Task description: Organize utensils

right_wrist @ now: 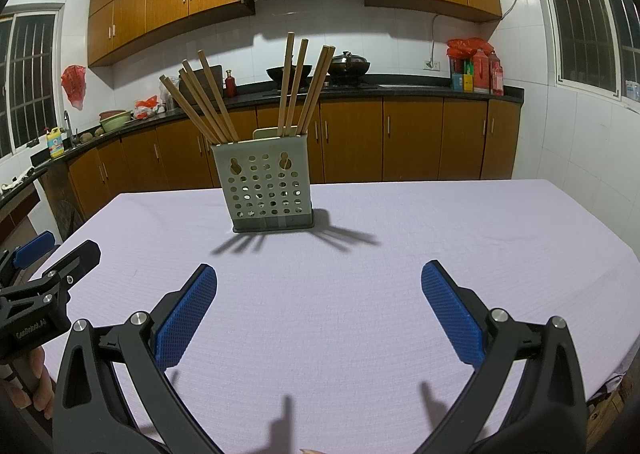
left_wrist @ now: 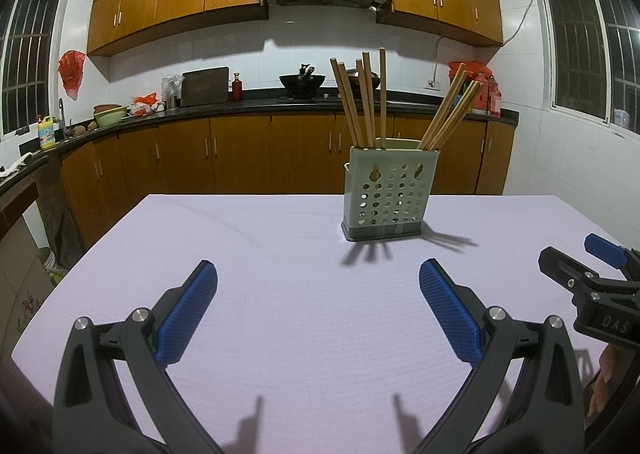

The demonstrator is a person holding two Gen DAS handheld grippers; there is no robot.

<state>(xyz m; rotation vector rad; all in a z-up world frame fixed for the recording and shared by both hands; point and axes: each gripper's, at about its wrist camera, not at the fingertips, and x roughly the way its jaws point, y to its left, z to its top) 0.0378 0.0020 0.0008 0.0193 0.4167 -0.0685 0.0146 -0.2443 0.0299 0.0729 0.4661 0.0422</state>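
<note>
A pale green perforated utensil holder (left_wrist: 387,193) (right_wrist: 269,191) stands upright on the lilac tablecloth (left_wrist: 280,286) (right_wrist: 360,294). Several wooden chopsticks (left_wrist: 362,101) (right_wrist: 208,105) stick up from it in two bunches, one leaning left and one leaning right. My left gripper (left_wrist: 318,310) hovers open over the cloth, well short of the holder, with nothing between its blue pads (left_wrist: 186,314). My right gripper (right_wrist: 319,312) is likewise open and empty, the holder ahead and to its left. Each gripper shows at the edge of the other's view: the right gripper (left_wrist: 592,278), the left gripper (right_wrist: 44,274).
Behind the table runs a dark kitchen counter (left_wrist: 256,103) with woks, bottles, bowls and red bags, above wooden cabinets (right_wrist: 412,141). A person's fingers (right_wrist: 36,382) hold the left gripper's handle. The table's edges fall away at left and right.
</note>
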